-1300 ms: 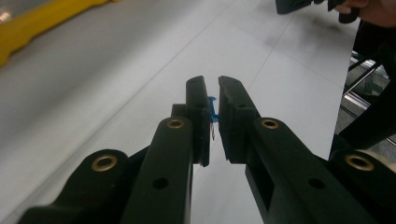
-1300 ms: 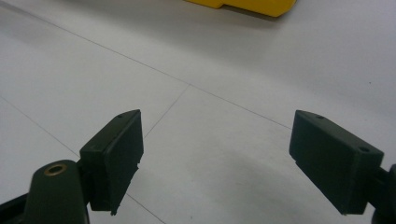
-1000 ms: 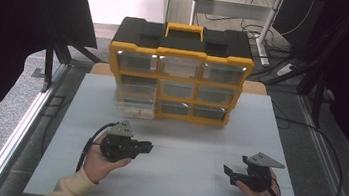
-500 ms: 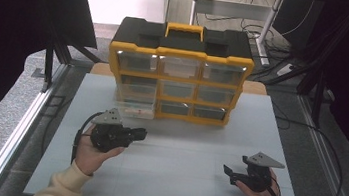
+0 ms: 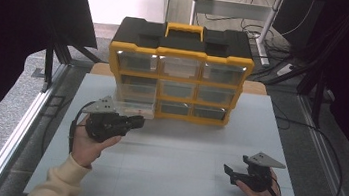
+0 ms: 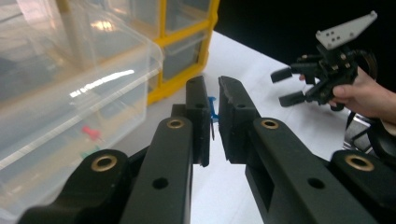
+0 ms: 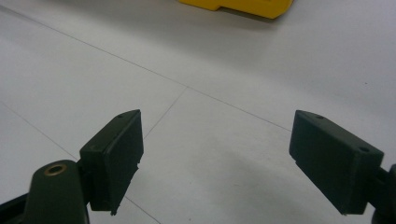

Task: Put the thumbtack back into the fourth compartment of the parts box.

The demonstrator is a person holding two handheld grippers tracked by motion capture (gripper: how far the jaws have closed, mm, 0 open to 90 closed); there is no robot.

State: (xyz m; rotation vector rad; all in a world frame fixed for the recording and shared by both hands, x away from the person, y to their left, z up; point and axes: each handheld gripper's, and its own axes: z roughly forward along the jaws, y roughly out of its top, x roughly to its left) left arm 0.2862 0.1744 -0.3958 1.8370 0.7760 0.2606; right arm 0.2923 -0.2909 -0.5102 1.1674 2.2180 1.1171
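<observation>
The left gripper is pinching a blue pushpin between nearly shut jaws, its pin pointing down, beside the pulled-out clear drawer. The left gripper view is revealing a red pushpin inside that drawer. The right gripper is hovering wide open and empty over the table.

A small blue push pin is sitting pinched between the two black pads of the left claw, its blue plastic head peeking out at the gap and its thin metal point running downward between the pads. It is hanging in the air above the white counter, just beside the clear plastic drawer that is standing pulled out of the yellow organizer's lower left corner. Inside that drawer a red pin is lying on the floor of the tray.
</observation>
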